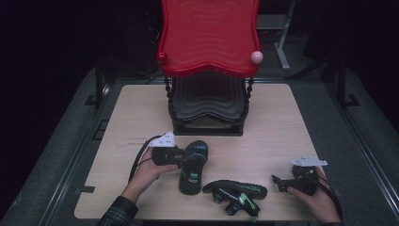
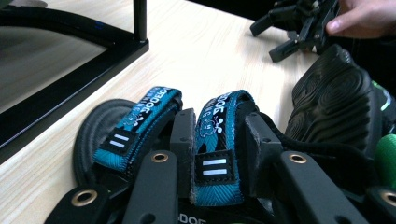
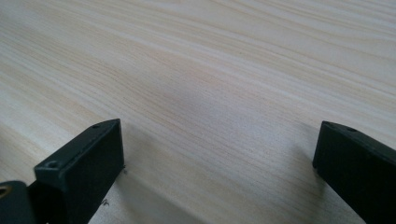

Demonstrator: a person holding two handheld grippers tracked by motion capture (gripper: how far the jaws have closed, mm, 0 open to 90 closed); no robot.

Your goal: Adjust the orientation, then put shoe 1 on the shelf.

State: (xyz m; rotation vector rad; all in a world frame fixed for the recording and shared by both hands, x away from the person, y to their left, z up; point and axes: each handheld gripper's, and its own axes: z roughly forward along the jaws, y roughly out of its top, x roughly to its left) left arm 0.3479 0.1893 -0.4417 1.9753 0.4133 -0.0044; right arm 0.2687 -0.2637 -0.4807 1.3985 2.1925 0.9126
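Observation:
A black sandal (image 1: 193, 168) with blue straps lies on the wooden table (image 1: 282, 122), in front of the shoe rack. My left gripper (image 1: 187, 157) reaches it from the left. In the left gripper view its jaws (image 2: 219, 128) press on either side of one blue strap (image 2: 215, 140), with the other blue strap (image 2: 140, 126) just left of them. A second sandal (image 1: 235, 190) lies tipped over near the front edge, its ribbed black sole (image 2: 336, 102) facing me. My right gripper (image 1: 277, 181) stays near the front right, open (image 3: 219, 154) over bare wood.
A shoe rack stands at the table's back middle, with a red wavy top shelf (image 1: 207, 33) and a black lower shelf (image 1: 207, 103). Its black base frame (image 2: 70, 79) lies close to the left of the held sandal. A person's hand holds the right gripper (image 2: 289, 28).

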